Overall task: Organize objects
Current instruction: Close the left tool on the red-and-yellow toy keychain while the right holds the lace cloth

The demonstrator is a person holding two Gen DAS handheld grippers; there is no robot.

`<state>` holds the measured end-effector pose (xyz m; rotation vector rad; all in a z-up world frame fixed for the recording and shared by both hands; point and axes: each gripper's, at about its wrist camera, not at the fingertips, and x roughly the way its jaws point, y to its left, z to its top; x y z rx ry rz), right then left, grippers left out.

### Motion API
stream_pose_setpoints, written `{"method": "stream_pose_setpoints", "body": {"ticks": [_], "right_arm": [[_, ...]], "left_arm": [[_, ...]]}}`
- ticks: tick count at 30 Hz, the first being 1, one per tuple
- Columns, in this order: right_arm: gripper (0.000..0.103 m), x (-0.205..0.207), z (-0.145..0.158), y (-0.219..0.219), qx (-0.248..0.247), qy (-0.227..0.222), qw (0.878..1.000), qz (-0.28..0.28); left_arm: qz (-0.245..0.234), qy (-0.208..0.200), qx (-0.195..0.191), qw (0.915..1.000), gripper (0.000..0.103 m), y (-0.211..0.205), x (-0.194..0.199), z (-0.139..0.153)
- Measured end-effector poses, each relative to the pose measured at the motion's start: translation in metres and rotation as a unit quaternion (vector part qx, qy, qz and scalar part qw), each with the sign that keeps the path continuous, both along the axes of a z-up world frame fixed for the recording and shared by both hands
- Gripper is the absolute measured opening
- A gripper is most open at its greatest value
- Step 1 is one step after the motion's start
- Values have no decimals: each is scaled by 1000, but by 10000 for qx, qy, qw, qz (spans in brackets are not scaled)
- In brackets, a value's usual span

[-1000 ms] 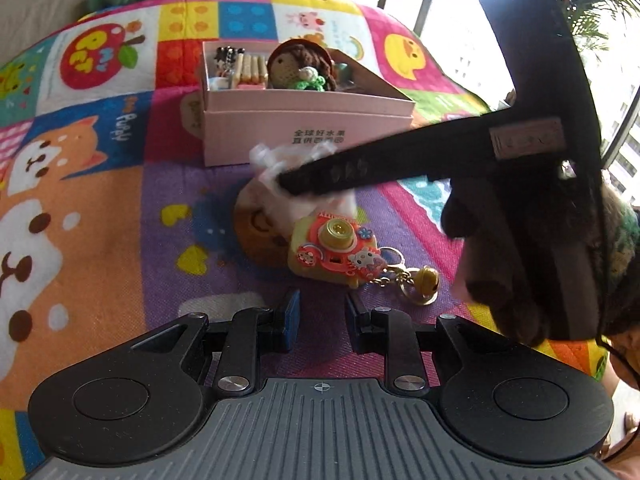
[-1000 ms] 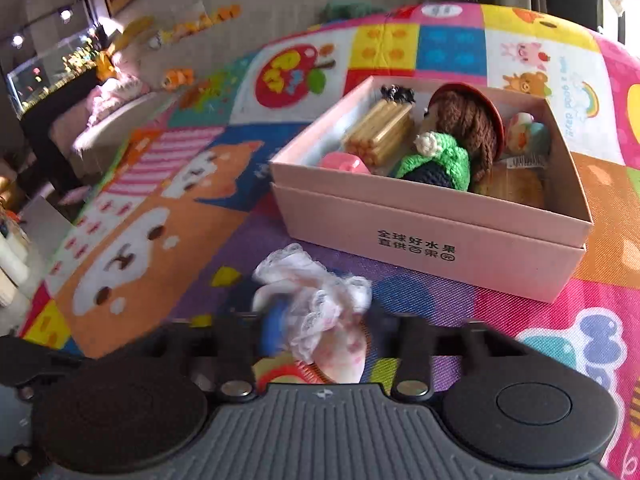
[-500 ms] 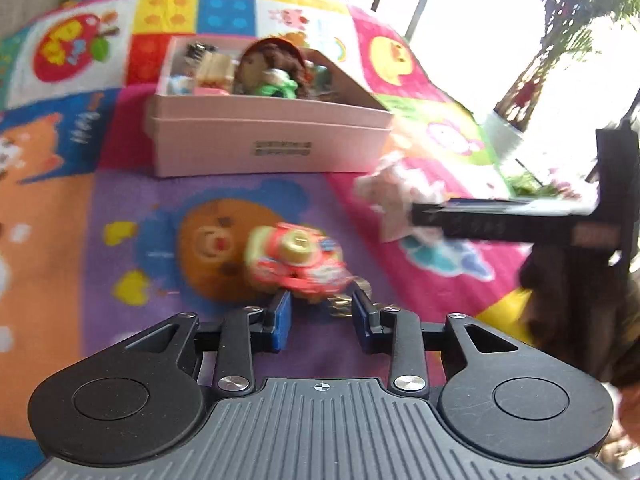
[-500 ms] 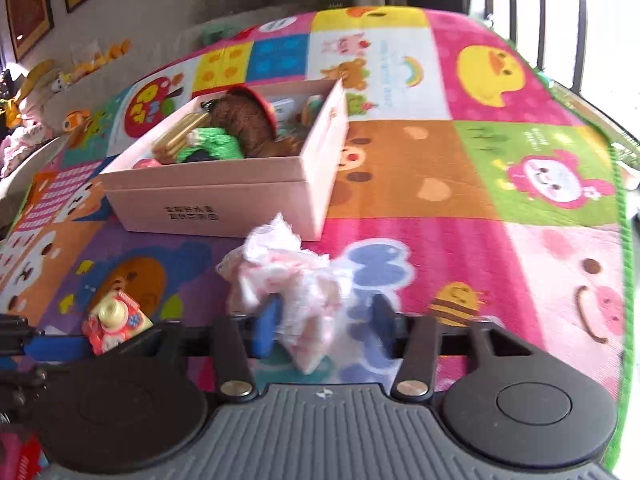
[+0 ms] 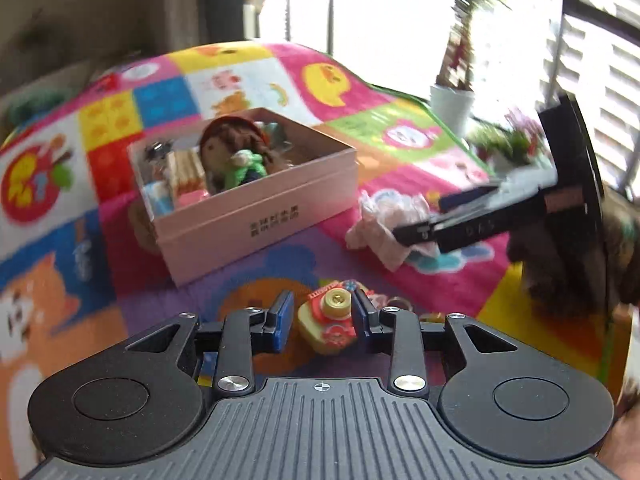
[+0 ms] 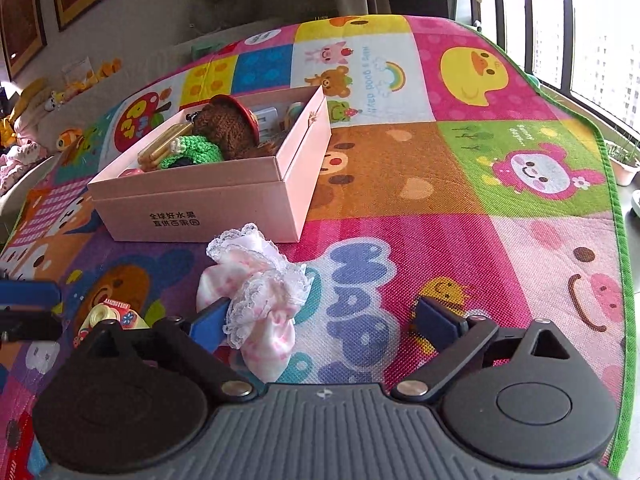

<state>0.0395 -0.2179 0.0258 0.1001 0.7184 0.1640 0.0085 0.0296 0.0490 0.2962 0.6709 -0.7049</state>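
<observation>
A toy camera keychain lies on the play mat between the fingers of my left gripper. The blue pads stand close at both its sides, and no squeeze shows. My right gripper is wide apart and its jaws are opening. A pink-and-white lacy cloth lies on the mat against its left finger, free of the right one. From the left wrist view the right gripper hovers over that cloth. The pink box holds a knitted doll and small items.
The colourful mat's green edge runs along the right, with windows beyond. A white plant pot stands past the mat's far corner. Plush toys lie on a sofa at the far left. The left gripper shows at the left edge.
The right gripper carried the lacy cloth rightward away from the box front, then spread wide and released it onto the mat. The left gripper opened slightly, rolled, and came around the toy camera.
</observation>
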Motion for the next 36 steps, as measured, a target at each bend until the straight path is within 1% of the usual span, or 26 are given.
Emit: {"method": "stream_pose_setpoints", "body": {"ticks": [2,4,6,8,10,16,17,18,19,21,25,26,29,31,33,34,36], "right_arm": [[99,0,0,0,-2,1,10000,-3],[99,0,0,0,-3,1,10000,-3],[100,0,-1,0,-2,8,10000,-1],[101,1,-1,0,-19,20,10000,13],[102,1,-2,1,-42,34,10000,29],[103,1,-2,2,-43,40,10000,29],[103,1,-2,2,-46,41,10000,30],[103,1,-1,2,-40,39,10000,29],[103,1,-2,2,-32,37,10000,28],[103,1,-1,1,-9,33,10000,29],[103,1,-1,-1,23,19,10000,-14],[103,1,-1,-2,55,15,10000,-43],[103,-1,0,-7,162,-25,9997,-159],[103,-2,1,-10,211,-37,9995,-217],[103,-1,0,-10,202,-18,9994,-265],[103,0,0,-10,186,-4,9994,-287],[103,0,-1,-10,175,4,9994,-305]], "left_arm": [[-473,25,267,9985,35,-3,8,-3],[-749,121,498,9959,35,-11,15,-9],[-894,165,409,9950,35,-16,20,-11],[-880,299,297,9952,35,-23,26,-14],[-899,301,272,9951,35,-30,27,-16],[-1192,-20,407,9920,35,-45,18,-18],[-1166,2,390,9924,36,-46,20,-18],[-1086,69,342,9935,42,-46,24,-18],[-969,165,258,9948,44,-46,29,-19],[-661,354,86,9972,56,-46,40,-21],[-182,646,-143,9976,62,-48,52,-23],[-78,692,-168,9974,65,-47,53,-23],[191,803,-249,9963,73,-43,57,-25],[383,798,-297,9956,75,-39,58,-26],[295,668,-283,9969,74,-38,54,-27],[129,653,-256,9975,72,-39,50,-28],[-397,810,-107,9959,67,-45,41,-32]]}}
